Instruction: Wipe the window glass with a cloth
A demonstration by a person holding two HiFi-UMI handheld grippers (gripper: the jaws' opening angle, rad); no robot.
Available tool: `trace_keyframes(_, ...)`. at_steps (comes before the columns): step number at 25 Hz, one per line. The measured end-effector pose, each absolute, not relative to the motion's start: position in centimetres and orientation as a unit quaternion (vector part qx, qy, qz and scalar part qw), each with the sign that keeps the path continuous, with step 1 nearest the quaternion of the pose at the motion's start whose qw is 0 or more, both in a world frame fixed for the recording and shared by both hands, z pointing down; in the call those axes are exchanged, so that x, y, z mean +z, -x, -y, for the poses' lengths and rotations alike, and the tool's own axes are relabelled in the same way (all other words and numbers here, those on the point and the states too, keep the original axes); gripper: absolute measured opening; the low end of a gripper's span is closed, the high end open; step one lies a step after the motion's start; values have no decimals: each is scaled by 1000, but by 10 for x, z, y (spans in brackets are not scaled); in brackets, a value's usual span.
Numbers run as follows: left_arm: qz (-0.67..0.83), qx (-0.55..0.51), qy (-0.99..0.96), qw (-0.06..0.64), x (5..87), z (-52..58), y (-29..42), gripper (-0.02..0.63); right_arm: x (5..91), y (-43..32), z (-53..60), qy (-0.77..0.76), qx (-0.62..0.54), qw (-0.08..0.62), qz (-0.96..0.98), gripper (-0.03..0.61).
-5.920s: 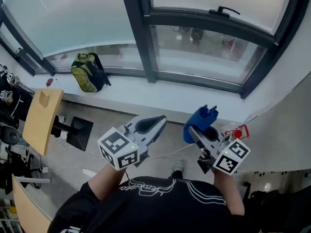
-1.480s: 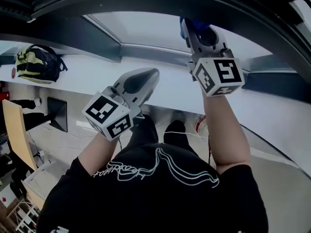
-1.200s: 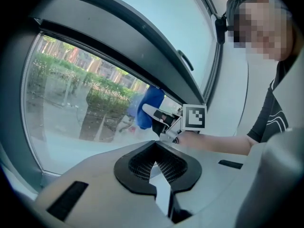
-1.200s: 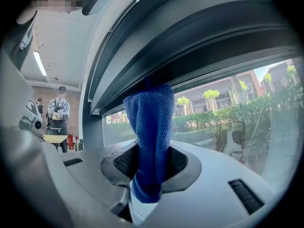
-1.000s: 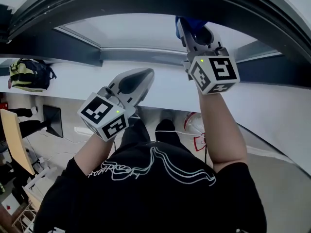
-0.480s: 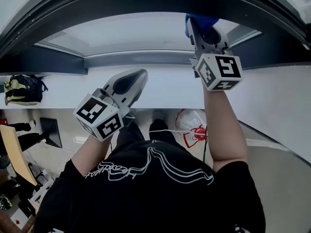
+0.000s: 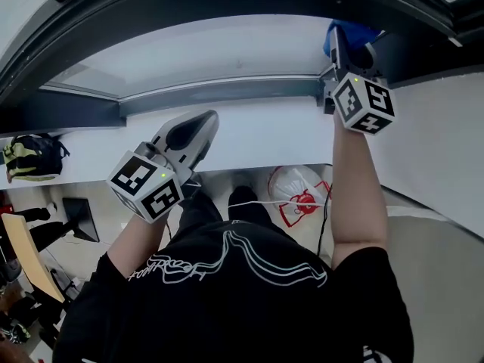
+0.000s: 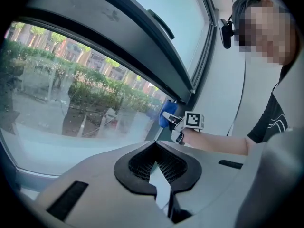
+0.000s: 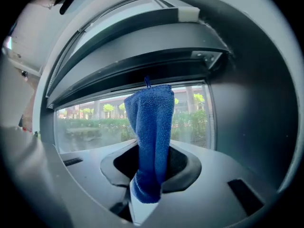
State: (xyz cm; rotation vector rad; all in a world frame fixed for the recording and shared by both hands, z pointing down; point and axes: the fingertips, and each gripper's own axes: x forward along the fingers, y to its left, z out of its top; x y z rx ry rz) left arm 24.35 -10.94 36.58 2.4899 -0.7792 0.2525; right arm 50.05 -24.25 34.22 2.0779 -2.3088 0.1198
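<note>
No readable text or numbers

Sill and floor, coming into view from above.
A backpack (image 7: 30,156) is sitting far left on the white sill (image 7: 257,134); a white, red-printed bag (image 7: 296,190) is lying centre-frame on the floor (image 7: 439,278).

Head view: steeply downward, from above. Gripper views: close along own jaws, facing dark-framed clear window glass (image 8: 71,103), shared by all 3.

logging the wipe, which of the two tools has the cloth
The right tool, held up high, grips the blue microfibre cloth; the left tool holds nothing.
</note>
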Motion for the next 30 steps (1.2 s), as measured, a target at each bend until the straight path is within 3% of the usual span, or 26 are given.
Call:
trace_keyframes(9, 282, 97, -918, 260, 371, 100, -252, 5, 352, -549, 243, -707, 53, 24, 705, 93)
trace_keyframes(16, 300, 72, -914, 264, 379, 103, -241, 5, 356, -534, 229, -706, 40, 25, 707, 94)
trace_keyframes(23, 319, 28, -910, 262, 374, 116, -189, 5, 362, -418, 209, -648, 34, 33, 760, 93)
trace_keyframes(30, 399, 19, -883, 246, 391, 127, -73, 6, 373, -255, 210, -560, 43, 32, 827, 94)
